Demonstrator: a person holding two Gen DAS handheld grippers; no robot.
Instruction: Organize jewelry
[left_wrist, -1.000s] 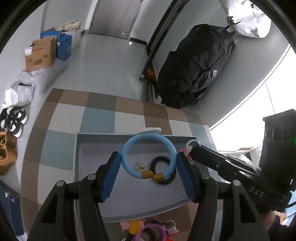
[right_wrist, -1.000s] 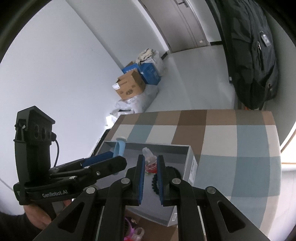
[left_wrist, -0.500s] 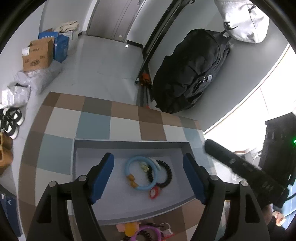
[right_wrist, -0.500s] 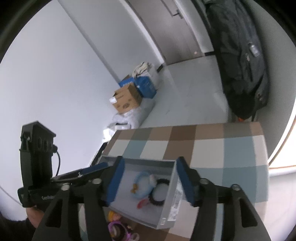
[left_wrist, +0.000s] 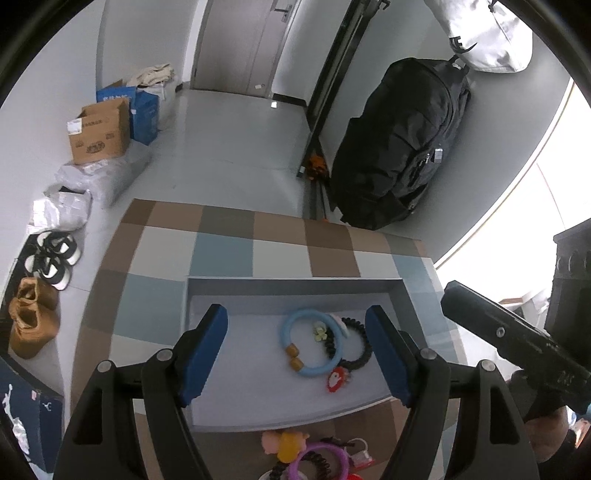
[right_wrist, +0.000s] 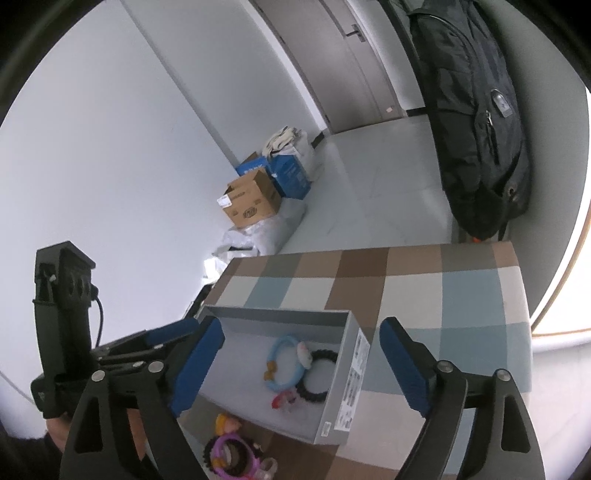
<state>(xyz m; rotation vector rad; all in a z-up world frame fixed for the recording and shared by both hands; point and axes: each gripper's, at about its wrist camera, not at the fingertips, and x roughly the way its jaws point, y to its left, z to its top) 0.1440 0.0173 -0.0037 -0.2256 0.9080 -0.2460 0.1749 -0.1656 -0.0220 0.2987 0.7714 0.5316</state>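
A grey open box (left_wrist: 295, 286) (right_wrist: 352, 384) sits on the checked table. In it lie a light blue bracelet (left_wrist: 295, 334) (right_wrist: 280, 347), a black coiled hair tie (left_wrist: 360, 349) (right_wrist: 321, 376), a small flower piece (left_wrist: 320, 332) and a red charm (left_wrist: 337, 378) (right_wrist: 282, 399). My left gripper (left_wrist: 301, 356) is open and empty above the box. My right gripper (right_wrist: 303, 369) is open and empty above the box too; it shows at the right of the left wrist view (left_wrist: 498, 336).
Loose jewelry lies in front of the box: a purple bracelet (left_wrist: 317, 461) (right_wrist: 236, 456), a yellow-pink figure (left_wrist: 286, 445) (right_wrist: 227, 424). A black backpack (left_wrist: 399, 147), cardboard boxes (left_wrist: 99, 133) and shoes (left_wrist: 51, 254) stand on the floor beyond the table.
Both grippers opened and pulled back and up. The left let go of the blue bracelet and the right let go of the red charm; both now lie in the box.
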